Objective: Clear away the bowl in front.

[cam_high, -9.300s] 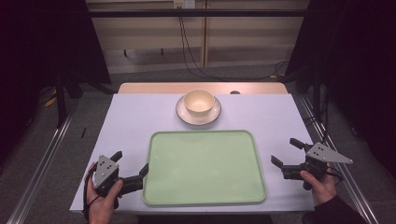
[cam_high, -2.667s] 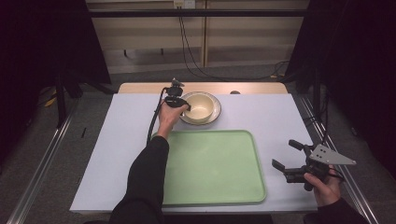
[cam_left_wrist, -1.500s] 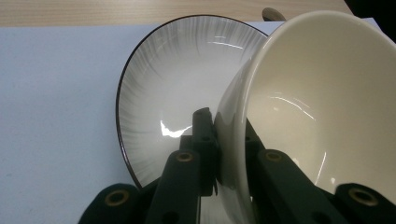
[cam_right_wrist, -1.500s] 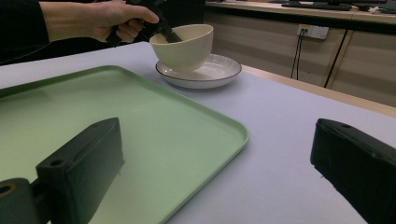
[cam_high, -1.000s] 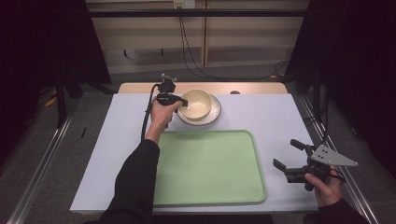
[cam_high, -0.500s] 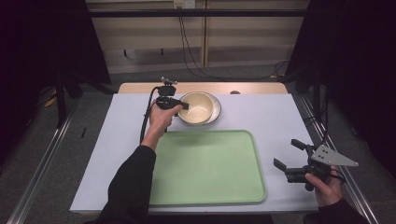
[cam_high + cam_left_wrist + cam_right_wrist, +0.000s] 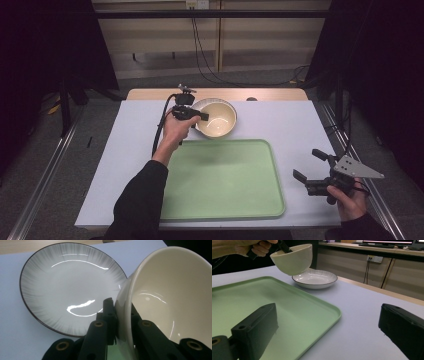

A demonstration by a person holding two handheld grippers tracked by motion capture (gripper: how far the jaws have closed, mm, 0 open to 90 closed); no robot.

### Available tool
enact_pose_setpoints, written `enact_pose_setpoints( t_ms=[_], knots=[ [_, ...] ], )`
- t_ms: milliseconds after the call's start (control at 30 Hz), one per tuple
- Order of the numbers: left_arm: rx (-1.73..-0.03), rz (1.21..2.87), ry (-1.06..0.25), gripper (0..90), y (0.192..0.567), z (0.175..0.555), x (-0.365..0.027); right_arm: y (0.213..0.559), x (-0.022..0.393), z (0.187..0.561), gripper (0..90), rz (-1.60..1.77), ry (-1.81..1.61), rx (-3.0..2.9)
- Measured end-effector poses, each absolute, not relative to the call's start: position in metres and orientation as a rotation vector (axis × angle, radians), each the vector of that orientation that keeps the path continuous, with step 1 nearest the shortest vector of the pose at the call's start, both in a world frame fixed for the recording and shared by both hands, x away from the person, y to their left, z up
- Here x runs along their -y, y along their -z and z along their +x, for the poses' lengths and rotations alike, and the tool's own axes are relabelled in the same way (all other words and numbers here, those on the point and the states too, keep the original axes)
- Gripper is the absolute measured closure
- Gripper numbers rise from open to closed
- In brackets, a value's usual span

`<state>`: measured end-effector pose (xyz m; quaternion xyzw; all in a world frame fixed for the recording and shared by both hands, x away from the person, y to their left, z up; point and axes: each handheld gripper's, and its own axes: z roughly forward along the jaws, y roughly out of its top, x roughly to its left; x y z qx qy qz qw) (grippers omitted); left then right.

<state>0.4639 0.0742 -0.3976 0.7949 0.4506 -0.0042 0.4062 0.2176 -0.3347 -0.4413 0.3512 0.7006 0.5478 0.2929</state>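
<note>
- Cream bowl (image 7: 292, 258) is already off the plate (image 7: 315, 278), hanging in the air just above the far edge of the green tray (image 7: 225, 180), so the pick-up looks done to me.
- Left gripper (image 7: 120, 315) is pinching the bowl's rim, one jaw inside, one outside.
- What's left, I'd guess: carry it over and set it down on the tray.
- Right gripper (image 7: 315, 167) sits by the tray's right edge, jaws spread wide, holding nothing.
- Nothing on the tray blocks a landing spot.

You see the green tray (image 7: 225, 180) lying flat on the white surface (image 7: 295, 125); the grey-rimmed plate (image 7: 315, 278) sits just beyond the tray's far edge.
</note>
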Motion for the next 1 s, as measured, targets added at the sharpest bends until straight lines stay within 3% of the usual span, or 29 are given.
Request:
enact_pose_setpoints(
  t_ms=[1000],
  knots=[
    [-1.015,2.093,0.076,83.5,0.4,0.443,-0.019,0.441,0.335,0.218,2.2,0.932,-1.462,-1.863]
  ],
)
